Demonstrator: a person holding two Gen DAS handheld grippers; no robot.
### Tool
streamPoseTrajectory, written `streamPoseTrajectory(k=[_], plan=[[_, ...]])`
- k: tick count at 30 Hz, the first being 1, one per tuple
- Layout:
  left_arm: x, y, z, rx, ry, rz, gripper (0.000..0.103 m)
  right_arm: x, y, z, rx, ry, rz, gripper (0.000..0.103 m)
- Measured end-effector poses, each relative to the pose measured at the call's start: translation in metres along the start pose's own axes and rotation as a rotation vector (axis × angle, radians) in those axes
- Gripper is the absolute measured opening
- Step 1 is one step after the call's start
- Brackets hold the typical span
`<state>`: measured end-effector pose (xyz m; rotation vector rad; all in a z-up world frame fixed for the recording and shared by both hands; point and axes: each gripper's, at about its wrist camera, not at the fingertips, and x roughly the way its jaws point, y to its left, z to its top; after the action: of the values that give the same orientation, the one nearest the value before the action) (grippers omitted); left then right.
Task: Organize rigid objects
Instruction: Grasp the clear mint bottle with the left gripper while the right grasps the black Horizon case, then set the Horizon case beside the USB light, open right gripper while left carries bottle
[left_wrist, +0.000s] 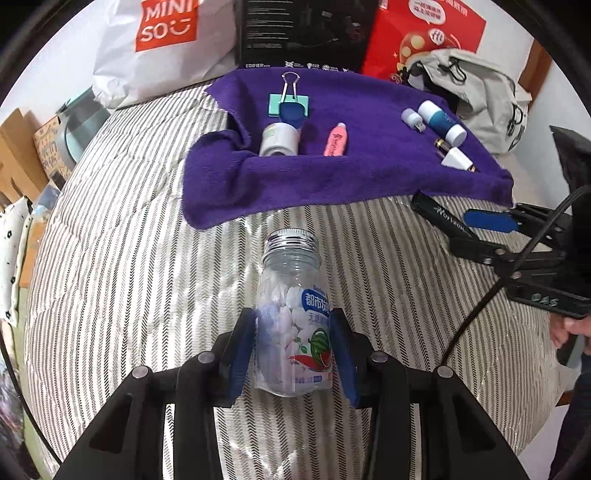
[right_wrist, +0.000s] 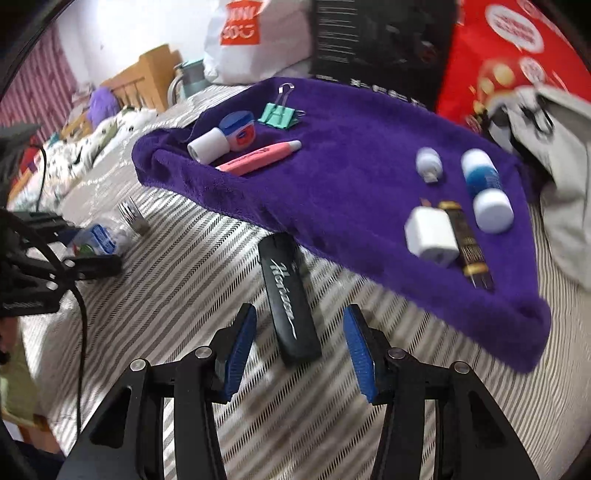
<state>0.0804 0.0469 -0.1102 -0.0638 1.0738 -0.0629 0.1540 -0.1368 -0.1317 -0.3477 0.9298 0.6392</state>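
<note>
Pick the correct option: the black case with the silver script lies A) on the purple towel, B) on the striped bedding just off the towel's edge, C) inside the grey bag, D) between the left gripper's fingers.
B: the black case lies on the striped bedding beside the purple towel, between the open fingers of the right gripper.

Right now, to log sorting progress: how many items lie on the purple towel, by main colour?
White: 3 (roll, USB piece, plug)
Blue: 2 (jar, bottle)
Pink: 1 (highlighter)
Mint: 1 (binder clip)
Black-gold: 1 (tube)
Total: 8
</note>
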Motion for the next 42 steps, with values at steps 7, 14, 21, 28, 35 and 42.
streamPoseTrajectory(k=[7, 14, 21, 28, 35, 42], plan=[[0.001, 0.004, 0.001, 0.001, -0.005, -0.009, 0.039, 0.002, 0.010, 0.007, -0.033, -0.006, -0.014, 0.024], [0.000, 0.002, -0.003, 0.008, -0.014, -0.005, 0.039, -0.025, -0.010, -0.030, 0.098, 0.094, -0.072, 0.022], [0.001, -0.003, -0.004, 0.028, -0.020, 0.016, 0.039, -0.039, -0.014, -0.060, 0.147, 0.113, -0.095, 0.023], [0.003, -0.007, -0.003, 0.043, -0.023, 0.040, 0.039, -0.035, -0.016, -0.052, 0.126, 0.110, -0.099, 0.023], [0.002, -0.008, -0.006, 0.052, -0.026, 0.038, 0.039, -0.037, -0.015, -0.053, 0.120, 0.119, -0.098, 0.023], [0.003, -0.010, -0.006, 0.054, -0.037, 0.044, 0.039, -0.038, -0.019, -0.055, 0.135, 0.102, -0.070, 0.023]])
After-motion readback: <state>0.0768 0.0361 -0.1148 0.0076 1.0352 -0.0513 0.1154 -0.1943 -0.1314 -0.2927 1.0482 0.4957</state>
